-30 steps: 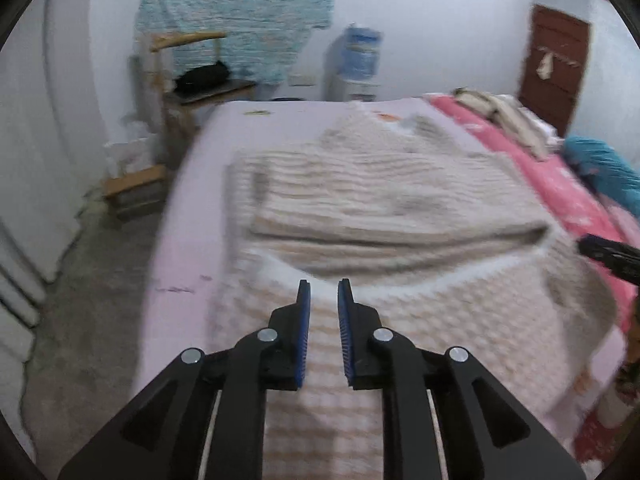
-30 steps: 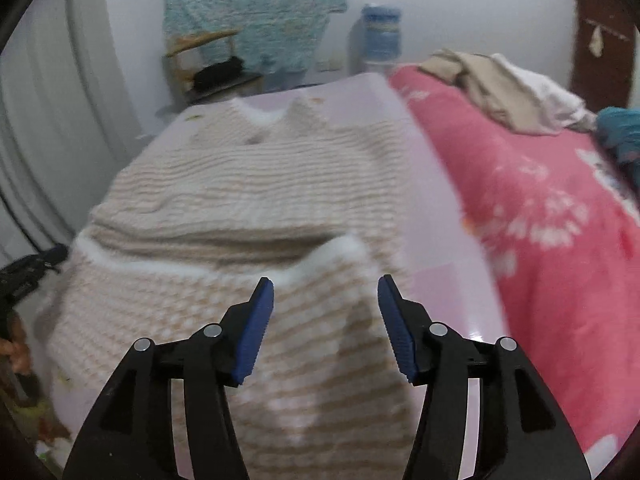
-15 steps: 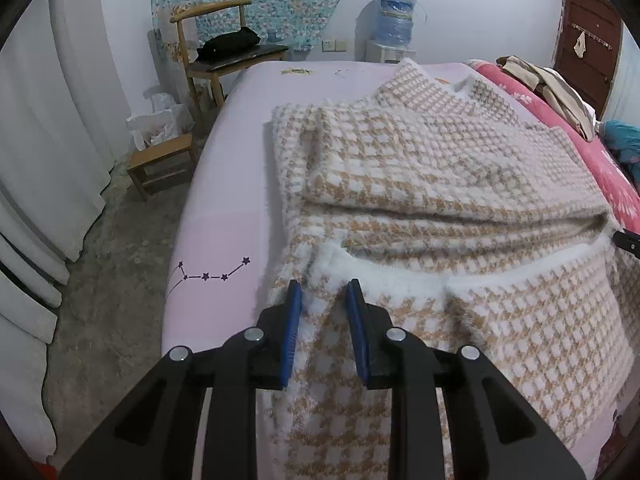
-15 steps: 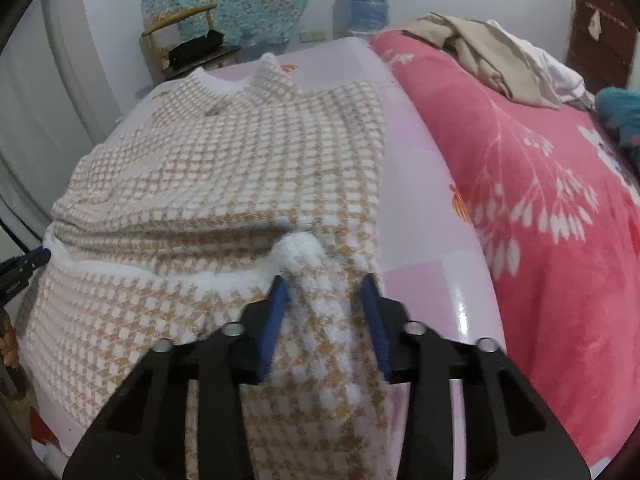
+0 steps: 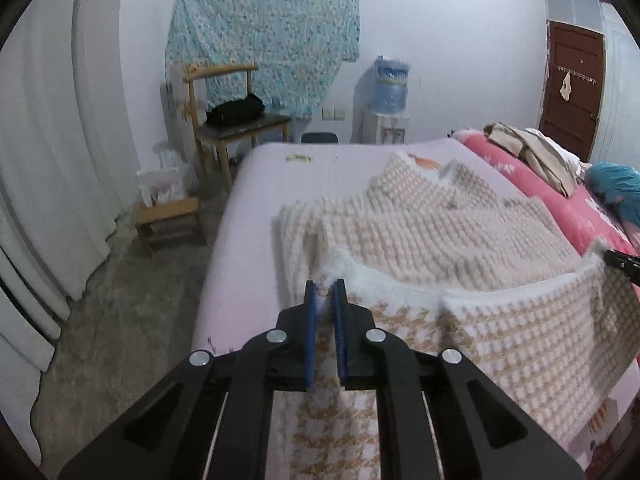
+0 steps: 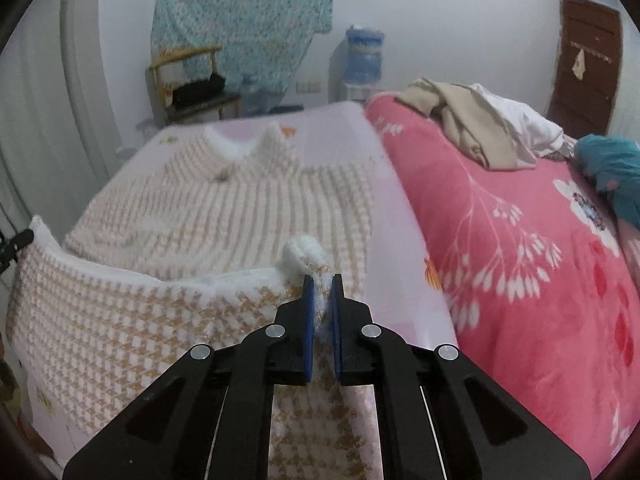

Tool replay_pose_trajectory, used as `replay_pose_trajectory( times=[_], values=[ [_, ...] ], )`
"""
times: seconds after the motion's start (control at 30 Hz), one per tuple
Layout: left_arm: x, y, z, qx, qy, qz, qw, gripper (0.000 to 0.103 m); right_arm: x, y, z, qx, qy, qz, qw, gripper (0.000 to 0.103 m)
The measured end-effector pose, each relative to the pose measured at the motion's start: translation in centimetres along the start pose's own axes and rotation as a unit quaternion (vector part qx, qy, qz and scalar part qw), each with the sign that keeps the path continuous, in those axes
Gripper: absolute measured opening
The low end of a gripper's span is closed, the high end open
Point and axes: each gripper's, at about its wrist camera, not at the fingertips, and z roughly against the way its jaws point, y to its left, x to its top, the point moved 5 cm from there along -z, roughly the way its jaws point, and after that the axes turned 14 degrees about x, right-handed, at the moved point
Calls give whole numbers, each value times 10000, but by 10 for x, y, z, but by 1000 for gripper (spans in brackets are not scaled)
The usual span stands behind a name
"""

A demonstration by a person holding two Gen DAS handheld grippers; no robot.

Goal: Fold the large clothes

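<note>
Sweater (image 5: 440, 232): large fluffy knit, tan-and-white houndstooth check with white fuzzy trim along hem and collar. It lies on the pale lilac sheet (image 5: 256, 208) of the bed, collar toward the far edge, body spread across the width between the left edge and the pink floral blanket (image 6: 520, 240). Near hem is raised off the sheet and stretched as a taut band between the two tools.

Left gripper (image 5: 325, 292): jaws have just been closing; the blue pads are now nearly together, pinched on the white-trimmed hem corner at the left side of the garment. Right gripper (image 6: 321, 286): jaws have just been closing; pads clamped on the opposite hem corner, a tuft of white trim bunched just beyond the fingertips.

Each wrist view catches the other tool only as a black tip at the frame edge, meeting the hem.

Hard to make out: the far half of the sweater is motion-blurred in both views, check pattern smeared into stripes. Sleeves cannot be told apart from the folds of the body. The hanging part of the hem is hidden behind the gripper frames. A dark button-like spot below the collar is too blurred to identify.
</note>
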Motion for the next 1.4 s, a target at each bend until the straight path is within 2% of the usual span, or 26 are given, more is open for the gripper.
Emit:
replay_pose_trajectory(
  times=[0.1, 0.27, 0.4, 0.43, 0.5, 0.53, 0.57, 0.67, 0.73, 0.8, 0.87, 0.97, 1.07, 1.1, 1.17, 1.23, 1.3, 1.33, 1.37, 1.4],
  values=[
    [-4, -5, -19, 36, 202, -39, 9998, 8, -2, -11, -15, 105, 68, -243, 9996, 5],
    [-33, -7, -41, 108, 610, -65, 9981, 8, -26, -23, -41, 83, 404, -398, 9984, 6],
    [-49, -11, -50, 252, 582, -129, 9979, 9, -37, -30, -53, 195, 388, -443, 9981, 7],
    [-49, -13, -49, 306, 548, -172, 9979, 9, -36, -31, -52, 209, 372, -488, 9979, 10],
    [-49, -14, -49, 375, 524, -222, 9977, 9, -35, -35, -48, 212, 394, -602, 9972, 24],
    [-49, -14, -49, 368, 533, -208, 9977, 9, -34, -37, -44, 181, 403, -666, 9968, 36],
    [-49, -13, -49, 357, 540, -204, 9977, 9, -32, -39, -37, 171, 360, -747, 9964, 43],
    [-49, -13, -49, 364, 549, -213, 9976, 9, -25, -33, -5, 269, -6, -768, 9967, 49],
    [-49, -12, -49, 370, 543, -207, 9976, 9, -20, -19, 17, 577, -366, -652, 9955, 61],
    [-49, -11, -49, 376, 530, -205, 9977, 9, -20, 6, 28, 1081, -475, -527, 9916, 61],
    [-50, -11, -49, 392, 524, -219, 9976, 9, -27, 35, 19, 1458, -187, -293, 9887, 61],
    [-50, -12, -48, 413, 550, -254, 9973, 11, -45, 76, -7, 1574, 357, 256, 9866, 50],
    [-47, -11, -48, 360, 587, -246, 9973, 14, -57, 90, -40, 1611, 886, 299, 9825, 36],
    [-45, -9, -45, 335, 617, -226, 9973, 15, -61, 90, -54, 1556, 1071, 219, 9817, 36],
    [-40, -4, -35, 368, 520, -132, 9979, 27, -60, 86, -63, 1667, 1098, -43, 9799, 36],
    [-33, -3, -16, 256, 267, -27, 9993, 32, -57, 82, -69, 1670, 1147, -217, 9790, 33],
    [-26, -10, 13, -56, -109, -48, 9999, 37, -55, 81, -72, 1634, 1168, -229, 9794, 32],
    [-25, -16, 21, -236, -177, -78, 9995, 38, -55, 82, -72, 1606, 1160, -210, 9800, 32],
    [-26, -26, 32, -545, -195, -135, 9982, 39, -57, 84, -72, 1583, 1148, -192, 9805, 32],
    [-32, -44, 41, -1019, -82, -279, 9944, 39, -57, 83, -72, 1572, 1138, -206, 9808, 32]
  ],
)
